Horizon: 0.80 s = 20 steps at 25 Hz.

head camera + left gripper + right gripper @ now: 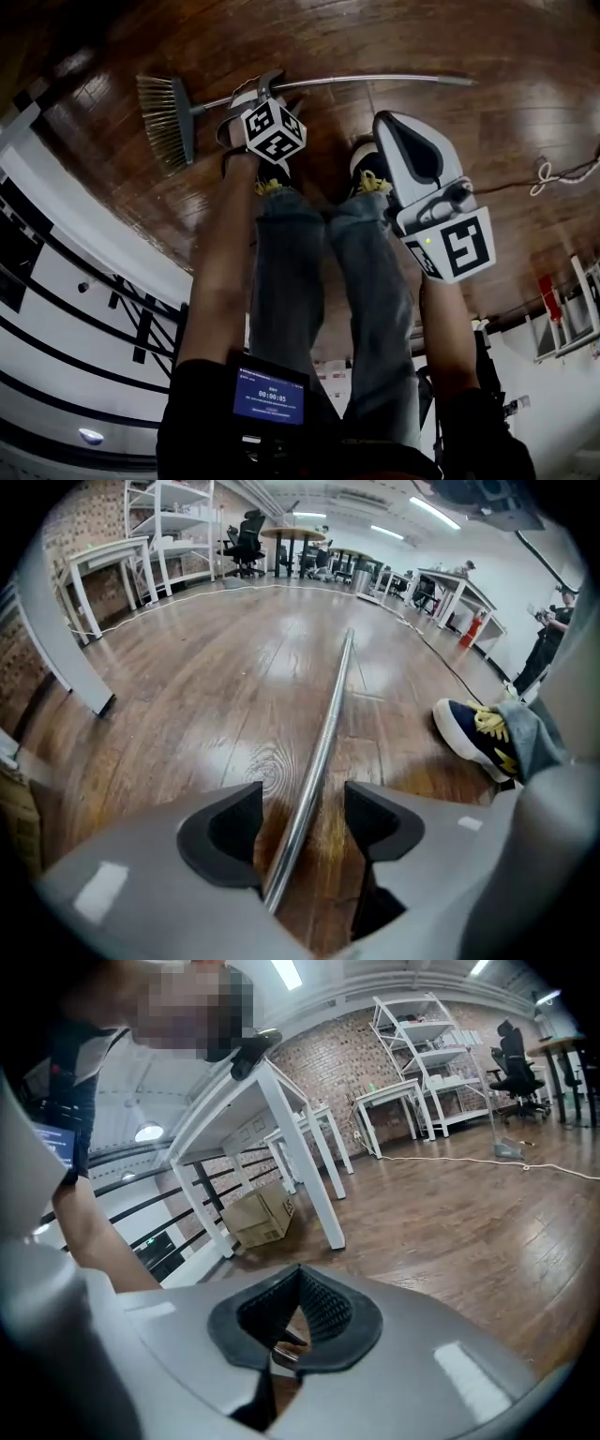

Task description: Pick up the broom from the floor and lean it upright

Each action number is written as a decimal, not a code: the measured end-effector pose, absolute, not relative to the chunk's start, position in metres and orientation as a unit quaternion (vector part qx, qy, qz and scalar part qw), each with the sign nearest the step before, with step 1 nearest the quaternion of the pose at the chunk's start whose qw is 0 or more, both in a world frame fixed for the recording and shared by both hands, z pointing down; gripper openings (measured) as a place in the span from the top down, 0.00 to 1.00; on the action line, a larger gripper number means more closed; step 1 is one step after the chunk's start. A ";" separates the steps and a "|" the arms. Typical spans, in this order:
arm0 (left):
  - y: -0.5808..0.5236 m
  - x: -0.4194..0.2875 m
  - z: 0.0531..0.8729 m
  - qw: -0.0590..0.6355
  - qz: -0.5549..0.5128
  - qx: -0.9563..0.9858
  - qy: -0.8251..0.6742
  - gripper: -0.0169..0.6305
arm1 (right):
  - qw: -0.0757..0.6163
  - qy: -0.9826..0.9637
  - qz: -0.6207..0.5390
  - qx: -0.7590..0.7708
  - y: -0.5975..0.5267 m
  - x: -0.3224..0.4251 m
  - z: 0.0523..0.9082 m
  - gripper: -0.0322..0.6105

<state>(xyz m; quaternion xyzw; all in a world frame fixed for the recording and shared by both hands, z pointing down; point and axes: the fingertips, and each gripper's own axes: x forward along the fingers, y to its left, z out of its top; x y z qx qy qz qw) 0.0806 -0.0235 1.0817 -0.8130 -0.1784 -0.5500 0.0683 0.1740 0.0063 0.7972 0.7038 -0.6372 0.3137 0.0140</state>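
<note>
The broom lies flat on the wooden floor, its brush head (167,120) to the left and its metal handle (375,81) running right. My left gripper (251,98) reaches steeply down over the handle close to the brush head. In the left gripper view the handle (333,714) passes between the open jaws of the left gripper (302,822), nearer the left pad, and neither pad presses on it. My right gripper (392,122) hangs higher, above the person's shoes and apart from the broom. Its tips (298,1283) meet with nothing between them.
The person's shoes (370,169) stand just behind the handle; one shoe (473,733) is right of it. A white table (281,1119) and cardboard box (261,1215) stand by the brick wall. A cable (553,173) lies on the floor at right. Desks and chairs (246,541) stand far off.
</note>
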 end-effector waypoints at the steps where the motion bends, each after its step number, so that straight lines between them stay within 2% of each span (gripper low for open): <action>1: -0.020 0.081 1.087 0.074 -0.555 -0.807 -0.186 0.54 | 0.012 -0.636 0.314 0.705 0.005 0.175 0.799 0.95; 4: -0.013 0.083 1.101 0.094 -0.570 -0.790 -0.205 0.58 | 0.010 -0.637 0.313 0.705 0.003 0.177 0.803 0.95; 5: -0.012 0.084 1.104 0.102 -0.574 -0.785 -0.209 0.62 | 0.009 -0.637 0.313 0.704 0.002 0.177 0.805 0.95; 8: -0.011 0.085 1.105 0.105 -0.575 -0.783 -0.212 0.63 | 0.006 -0.637 0.316 0.703 0.002 0.179 0.808 0.95; 9: -0.010 0.084 1.105 0.107 -0.573 -0.784 -0.216 0.68 | 0.005 -0.637 0.315 0.703 0.003 0.179 0.808 0.95; 10: -0.009 0.083 1.105 0.114 -0.572 -0.781 -0.223 0.80 | 0.004 -0.636 0.316 0.704 0.003 0.180 0.808 0.95; 15: -0.015 0.092 1.078 0.117 -0.547 -0.800 -0.217 0.81 | -0.007 -0.632 0.317 0.707 0.000 0.182 0.795 0.95; 20: -0.052 0.104 0.971 0.072 -0.450 -0.878 -0.147 0.82 | -0.014 -0.630 0.311 0.711 -0.005 0.182 0.745 0.95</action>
